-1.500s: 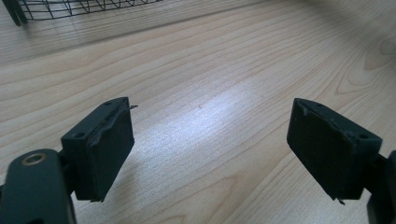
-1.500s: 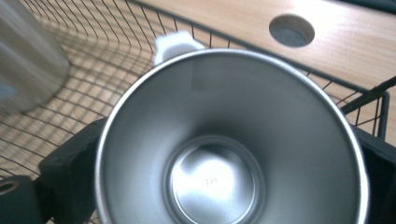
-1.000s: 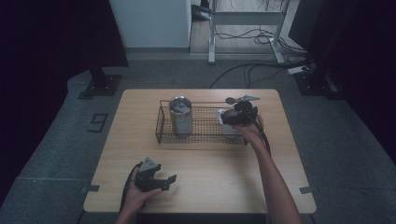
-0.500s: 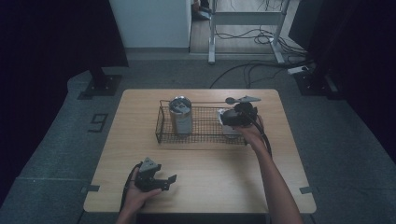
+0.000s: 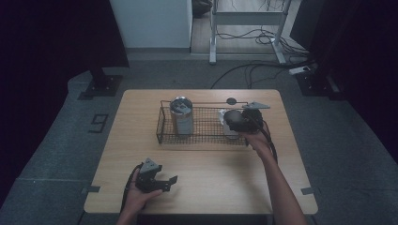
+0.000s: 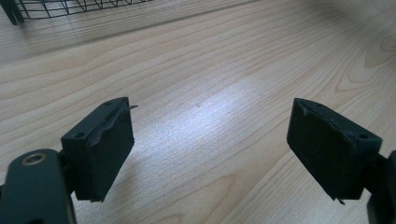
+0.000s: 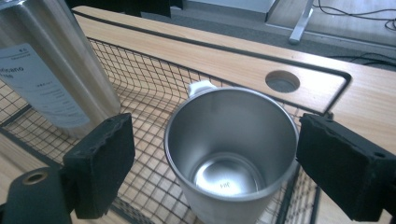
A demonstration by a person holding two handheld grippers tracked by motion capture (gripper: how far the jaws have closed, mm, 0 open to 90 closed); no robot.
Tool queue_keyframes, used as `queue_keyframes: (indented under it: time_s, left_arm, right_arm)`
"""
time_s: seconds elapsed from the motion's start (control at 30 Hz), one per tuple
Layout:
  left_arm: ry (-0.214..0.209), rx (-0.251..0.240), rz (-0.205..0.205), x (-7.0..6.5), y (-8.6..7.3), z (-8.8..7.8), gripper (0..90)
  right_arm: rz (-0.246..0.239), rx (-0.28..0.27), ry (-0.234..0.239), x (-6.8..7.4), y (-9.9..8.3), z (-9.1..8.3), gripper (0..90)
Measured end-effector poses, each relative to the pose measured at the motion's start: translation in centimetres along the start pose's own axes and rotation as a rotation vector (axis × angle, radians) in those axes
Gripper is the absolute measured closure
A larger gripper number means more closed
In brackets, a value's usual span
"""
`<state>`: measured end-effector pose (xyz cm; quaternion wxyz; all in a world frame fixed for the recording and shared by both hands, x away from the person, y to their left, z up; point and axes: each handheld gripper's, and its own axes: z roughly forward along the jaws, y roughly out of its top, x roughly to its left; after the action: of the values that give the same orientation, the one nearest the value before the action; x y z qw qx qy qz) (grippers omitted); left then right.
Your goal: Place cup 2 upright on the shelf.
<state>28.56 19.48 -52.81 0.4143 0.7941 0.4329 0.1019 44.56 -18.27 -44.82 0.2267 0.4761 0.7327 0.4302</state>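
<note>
**Steel, wire and pale wood**

The cup (image 7: 232,149) is brushed steel, glossy inside. The tall canister (image 7: 51,60) is satin metal with a paper label. The basket (image 7: 154,84) is thin black wire mesh. The table (image 6: 210,93) is smooth light woodgrain. The gripper pads (image 7: 100,163) look matt black and rubbery.

Light wooden table (image 5: 202,187) with pale grain and a round cable hole (image 5: 231,101) near the far edge. Directly on it, a black wire basket (image 5: 206,125), long side along that far edge, just on the near side of the hole. Left gripper (image 5: 170,182) resting on the wood, well apart from the basket on its near side.
</note>
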Motion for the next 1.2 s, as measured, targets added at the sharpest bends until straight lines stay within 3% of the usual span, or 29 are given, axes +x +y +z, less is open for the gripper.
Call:
queue_keyframes:
  time_s: [0.53, 0.83, 1.2]
  left_arm:
    - [0.003, 0.003, 0.006, 0.0, 0.0, 0.0, 15.1]
    - [0.004, 0.008, 0.008, -0.1, 0.0, 0.2, 15.0]
    - [0.004, 0.013, 0.008, -0.2, 0.0, 0.3, 15.0]
  right_arm:
    - [-0.001, -0.035, 0.012, -0.2, -3.2, -3.4, 13.2]
    - [-0.004, -0.055, 0.033, 0.6, -6.0, -5.7, 13.7]
    - [0.022, -0.047, 0.034, 0.6, -9.0, -7.3, 14.0]
